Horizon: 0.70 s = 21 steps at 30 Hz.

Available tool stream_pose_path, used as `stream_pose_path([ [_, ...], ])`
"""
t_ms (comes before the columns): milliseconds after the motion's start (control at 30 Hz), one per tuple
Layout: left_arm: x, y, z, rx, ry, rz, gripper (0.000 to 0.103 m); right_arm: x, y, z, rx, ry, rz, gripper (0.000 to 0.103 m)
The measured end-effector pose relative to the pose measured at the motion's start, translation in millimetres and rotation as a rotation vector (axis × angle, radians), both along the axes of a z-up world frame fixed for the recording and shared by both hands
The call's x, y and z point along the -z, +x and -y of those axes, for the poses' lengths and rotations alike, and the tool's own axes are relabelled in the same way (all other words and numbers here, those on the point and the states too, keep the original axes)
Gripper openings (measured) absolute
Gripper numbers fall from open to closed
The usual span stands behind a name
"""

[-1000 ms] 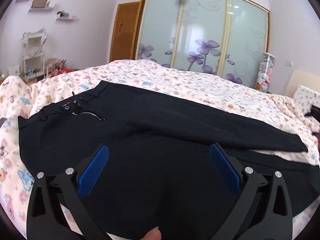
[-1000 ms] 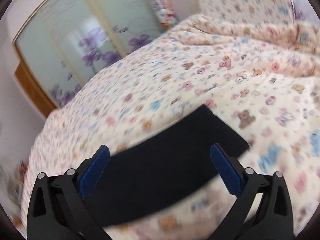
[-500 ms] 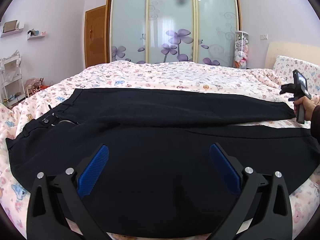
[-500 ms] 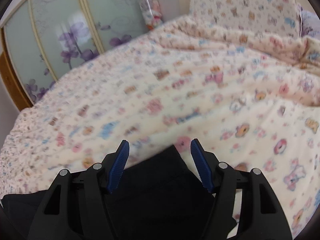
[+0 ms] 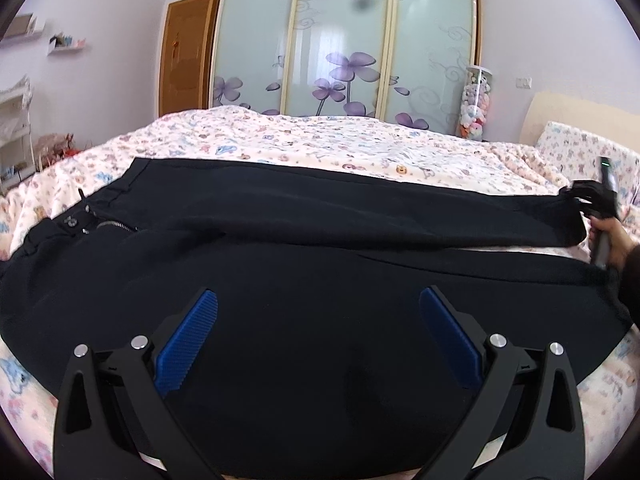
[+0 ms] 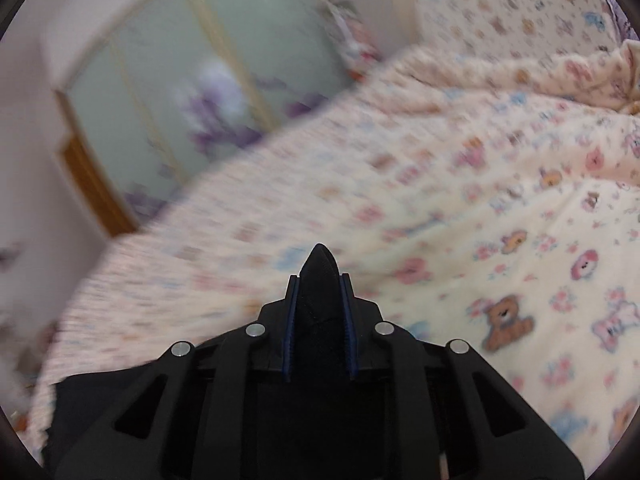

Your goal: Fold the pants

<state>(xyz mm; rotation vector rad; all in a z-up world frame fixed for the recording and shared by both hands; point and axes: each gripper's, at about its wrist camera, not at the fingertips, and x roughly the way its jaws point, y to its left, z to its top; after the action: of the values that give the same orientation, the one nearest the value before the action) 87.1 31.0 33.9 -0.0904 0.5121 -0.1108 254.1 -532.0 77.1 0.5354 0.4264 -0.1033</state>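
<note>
Black pants [image 5: 320, 216] lie spread across the bed, waistband and button [image 5: 71, 222] at the left, both legs running right. My left gripper [image 5: 318, 294] hovers open over the near leg, nothing between its blue pads [image 5: 188, 340]. At the far right a hand [image 5: 610, 242] holds my right gripper [image 5: 578, 196] at the cuff of the far leg. In the right wrist view the right gripper [image 6: 319, 280] has its jaws closing, and a bunched peak of the black pants fabric [image 6: 319, 264] is pinched between its pads.
A teddy-print bedspread [image 5: 360, 148] covers the bed [image 6: 520, 240]. Behind it stand frosted sliding wardrobe doors [image 5: 344, 40], a wooden door [image 5: 182, 52] and a tall jar of plush toys [image 5: 476, 100]. Pillows [image 5: 576, 144] lie at the right; shelves [image 5: 16, 120] at the left.
The right gripper's jaws went from wide open over the leg end to closed on the cuff fabric, after moving in and down. The left gripper stayed open and turned slightly.
</note>
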Motion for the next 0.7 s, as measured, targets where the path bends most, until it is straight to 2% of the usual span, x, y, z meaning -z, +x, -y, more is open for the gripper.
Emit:
stream_pose_path([
  [100,1.0,0.6,-9.8,0.002,-0.056,-0.004,0.101,-29.8,-53.9,-18.9,-0.093,-0.008,0.117,0.02],
  [200,2.0,0.0,-20.5,-0.018,-0.116,-0.003,0.101,-64.6,-102.3,-44.3,-0.176,-0.09,0.233,0.02],
  [267,2.2,-1.2,-27.3,-0.034,-0.153,0.002,0.101,-83.6,-133.6,-62.6,-0.222,-0.113,0.277,0.02],
  [333,1.7,-3.7,-36.1,-0.053,-0.2,0.013,0.101,-89.0,-159.5,-74.6,-0.247,-0.11,0.298,0.02],
  [433,-5.3,-7.1,-50.5,-0.079,-0.282,0.026,0.101,-72.2,-201.9,-82.8,-0.258,-0.046,0.295,0.02],
  [467,-10.3,-7.9,-57.4,-0.088,-0.325,0.033,0.101,-58.8,-218.7,-83.0,-0.246,-0.025,0.289,0.02],
  [533,-19.9,-4.7,-65.7,-0.097,-0.356,0.02,0.101,-35.6,-234.8,-79.0,-0.228,0.017,0.272,0.02],
  [700,-48.4,36.7,-77.3,-0.034,-0.322,-0.093,0.101,16.6,-244.7,-62.2,-0.187,0.199,0.247,0.02],
])
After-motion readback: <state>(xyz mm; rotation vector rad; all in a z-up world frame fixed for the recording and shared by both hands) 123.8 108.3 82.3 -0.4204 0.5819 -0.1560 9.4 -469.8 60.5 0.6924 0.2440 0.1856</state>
